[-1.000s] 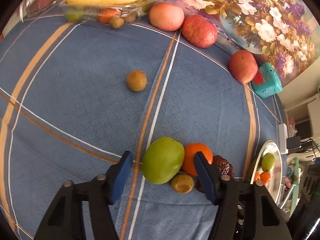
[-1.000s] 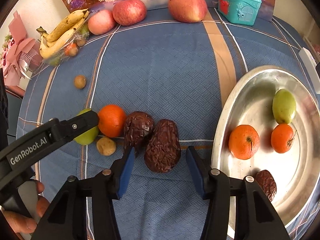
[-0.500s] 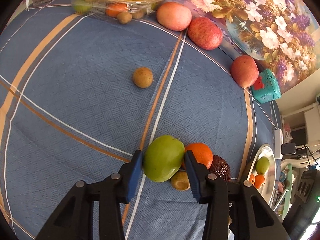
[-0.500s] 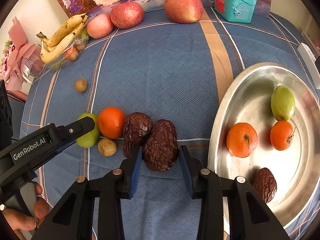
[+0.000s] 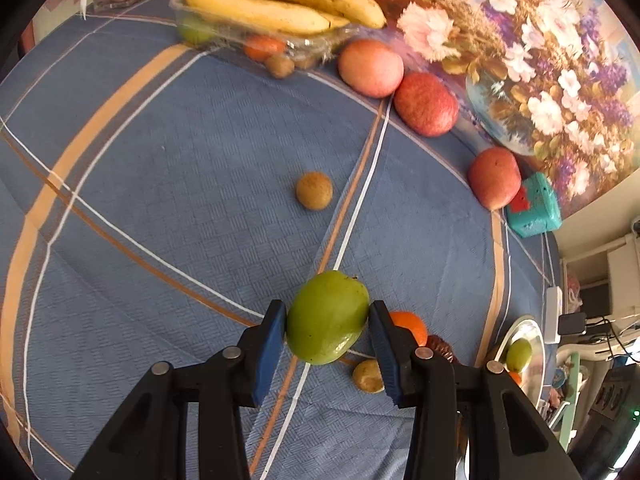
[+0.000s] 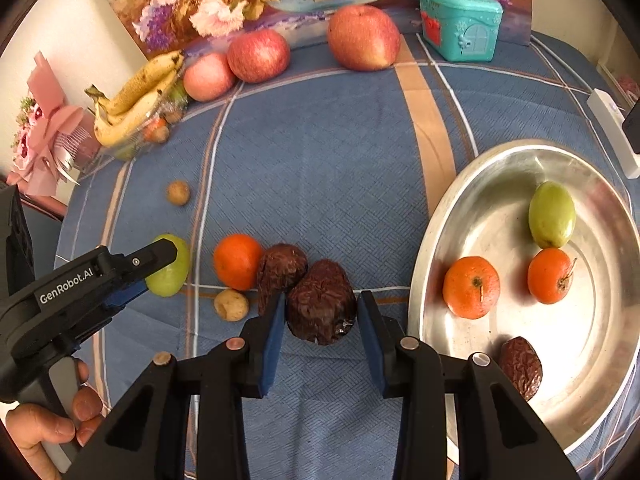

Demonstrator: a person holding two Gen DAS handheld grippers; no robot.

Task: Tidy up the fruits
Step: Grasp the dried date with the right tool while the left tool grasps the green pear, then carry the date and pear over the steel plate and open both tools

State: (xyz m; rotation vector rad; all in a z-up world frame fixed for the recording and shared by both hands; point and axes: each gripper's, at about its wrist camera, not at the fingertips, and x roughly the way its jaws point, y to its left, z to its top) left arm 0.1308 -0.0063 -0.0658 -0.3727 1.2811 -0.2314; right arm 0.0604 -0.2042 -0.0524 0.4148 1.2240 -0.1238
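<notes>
My left gripper [image 5: 328, 320] is shut on a green fruit [image 5: 327, 317] and holds it just above the blue cloth; it shows in the right wrist view too [image 6: 170, 268]. My right gripper [image 6: 321, 312] is shut on a dark wrinkled fruit [image 6: 321, 306]. A second wrinkled fruit [image 6: 280, 270], an orange [image 6: 237, 260] and a small tan fruit [image 6: 231, 305] lie beside it. A metal tray [image 6: 452, 208] at right holds a green fruit [image 6: 551, 214], two oranges [image 6: 471, 286] and a wrinkled fruit [image 6: 520, 366].
Another small tan fruit [image 5: 314, 191] lies alone mid-cloth. Three red apples [image 6: 363, 37] and a teal toy house [image 6: 458, 26] line the back by a flower painting. A plastic box with bananas [image 5: 280, 4] stands at the far left.
Both grippers closed: the left onto the green fruit, the right onto the dark wrinkled fruit. The green fruit has risen slightly off the cloth.
</notes>
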